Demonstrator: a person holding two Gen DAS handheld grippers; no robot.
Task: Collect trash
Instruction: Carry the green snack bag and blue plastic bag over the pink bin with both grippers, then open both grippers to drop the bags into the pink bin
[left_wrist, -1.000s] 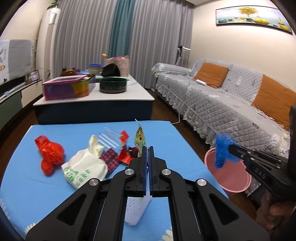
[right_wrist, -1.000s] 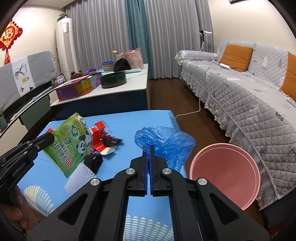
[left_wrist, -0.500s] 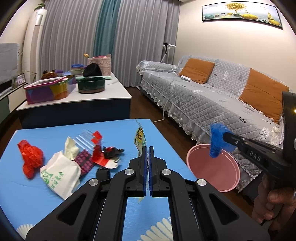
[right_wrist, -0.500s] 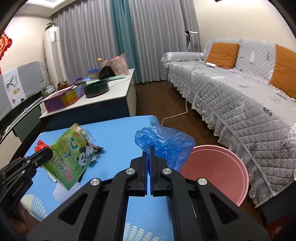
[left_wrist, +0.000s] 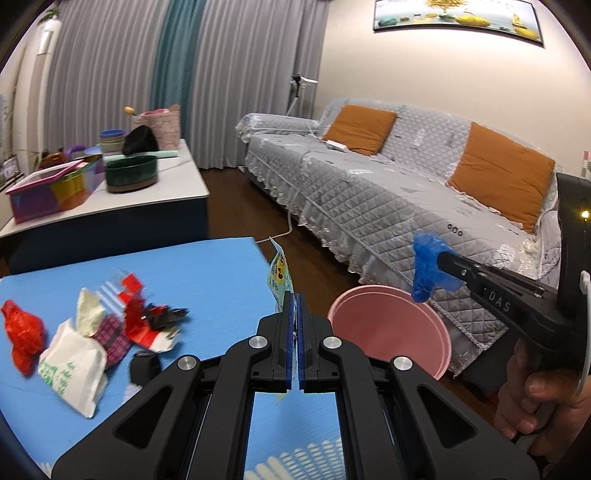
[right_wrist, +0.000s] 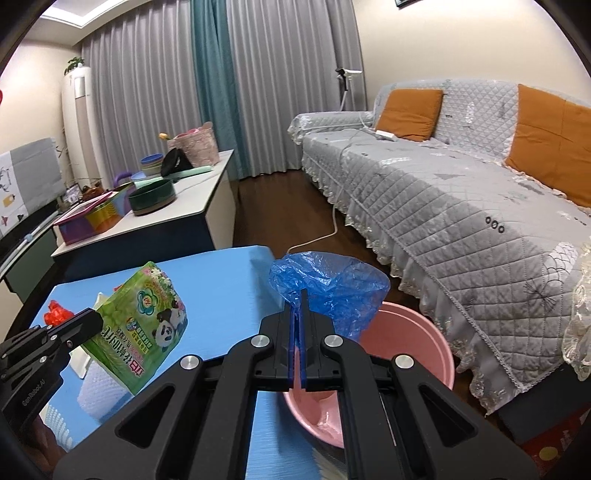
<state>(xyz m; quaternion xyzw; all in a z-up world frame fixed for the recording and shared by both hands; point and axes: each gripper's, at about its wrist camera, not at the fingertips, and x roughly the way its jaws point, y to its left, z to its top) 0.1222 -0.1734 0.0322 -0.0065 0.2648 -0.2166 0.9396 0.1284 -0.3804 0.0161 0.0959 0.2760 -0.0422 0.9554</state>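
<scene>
Trash: green crinkly snack packet with a panda print (right_wrist: 142, 325) clamped in left claw (left_wrist: 294, 306) above blue bench (left_wrist: 207, 273) | crumpled blue plastic bag (right_wrist: 332, 288) clamped in right claw (right_wrist: 298, 306) over round pink plastic basin (right_wrist: 413, 343) on floor beside grey quilted sofa (right_wrist: 461, 206) | red crumpled bag (left_wrist: 22, 332), white paper bag (left_wrist: 74, 362), wrappers lying on bench

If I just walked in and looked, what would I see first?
Probably the crinkly blue plastic bag pinched in the right gripper, hanging just above the pink bin on the floor by the sofa. Next, the green panda packet shut in the left gripper, over the blue table where more trash lies.
</scene>
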